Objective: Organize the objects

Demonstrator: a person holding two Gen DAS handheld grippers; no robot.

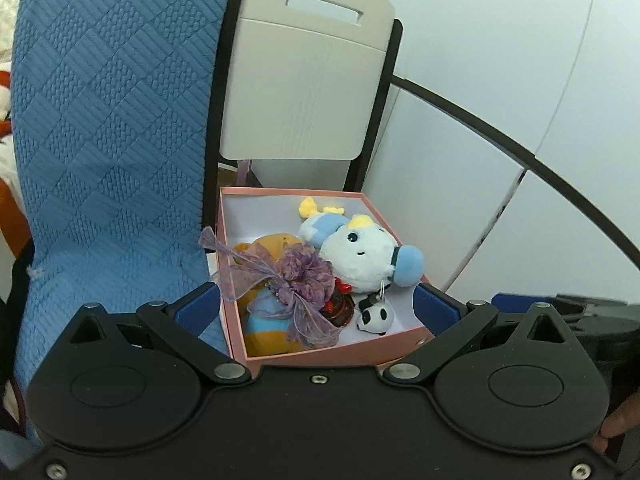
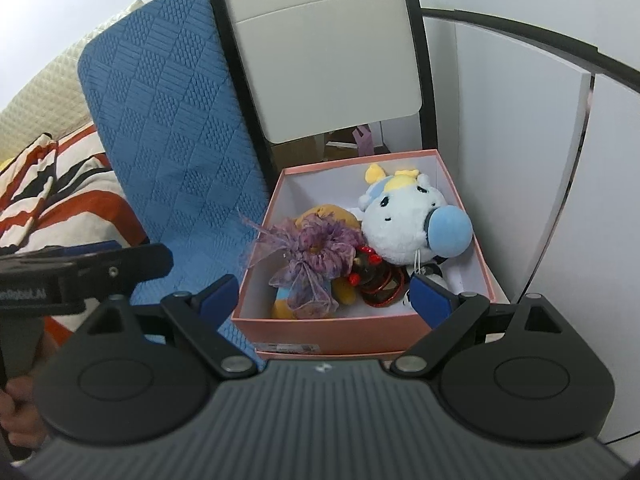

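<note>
A pink open box [image 1: 320,354] [image 2: 320,330] sits on a chair seat. Inside lie a white and blue plush toy [image 1: 360,258] [image 2: 404,220], an orange plush [image 1: 264,338] [image 2: 332,214], a purple scrunchie with ribbon [image 1: 306,280] [image 2: 316,246], red hair ties [image 1: 340,306] [image 2: 380,284] and a small panda charm [image 1: 374,316]. My left gripper [image 1: 316,304] is open and empty, its fingers on either side of the box's near end. My right gripper [image 2: 326,294] is open and empty, also over the box's near edge.
A folding chair's beige backrest [image 1: 304,88] [image 2: 332,48] rises behind the box. A blue quilted cushion [image 1: 108,152] [image 2: 172,136] stands at the left, with a striped pillow [image 2: 52,196] beyond. White cabinet panels [image 1: 500,100] [image 2: 520,140] are on the right.
</note>
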